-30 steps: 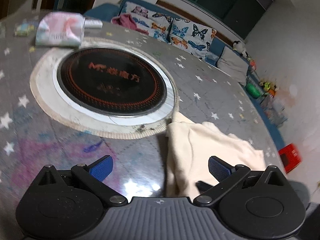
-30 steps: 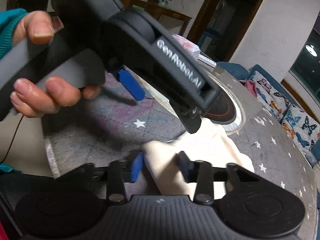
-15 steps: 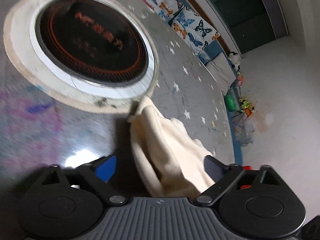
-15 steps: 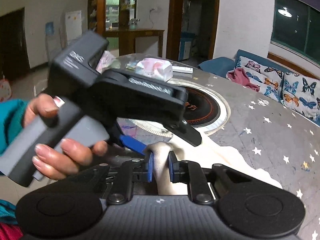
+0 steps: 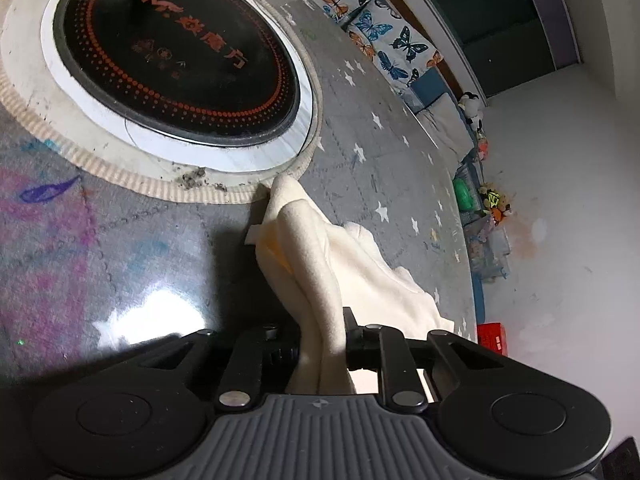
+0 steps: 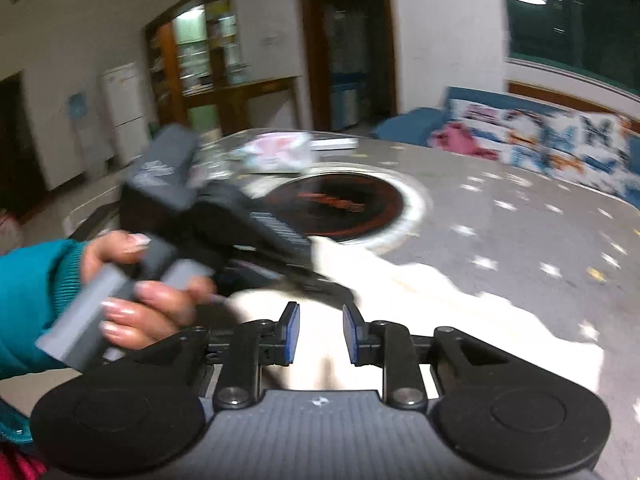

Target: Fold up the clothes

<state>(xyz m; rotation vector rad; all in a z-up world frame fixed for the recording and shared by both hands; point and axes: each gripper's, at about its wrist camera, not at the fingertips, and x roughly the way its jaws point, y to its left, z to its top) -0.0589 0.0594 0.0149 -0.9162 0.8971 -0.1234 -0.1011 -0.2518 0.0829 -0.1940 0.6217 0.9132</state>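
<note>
The cream garment [image 5: 360,272] lies bunched on the grey star-patterned tabletop [image 5: 380,168], one corner just touching the woven rim around the round black cooktop [image 5: 176,56] set into it. A raised fold of the cloth runs from that rim into the left gripper [image 5: 322,344], whose jaws are pressed together on it. In the right wrist view the same cloth [image 6: 460,300] spreads away from the cooktop [image 6: 340,204], and part of it passes between the blue pads of the right gripper [image 6: 320,334] — they stand a little apart, and whether they pinch the fabric cannot be told. A hand [image 6: 140,300] in a teal sleeve holds the left gripper's handle beside the cooktop.
</note>
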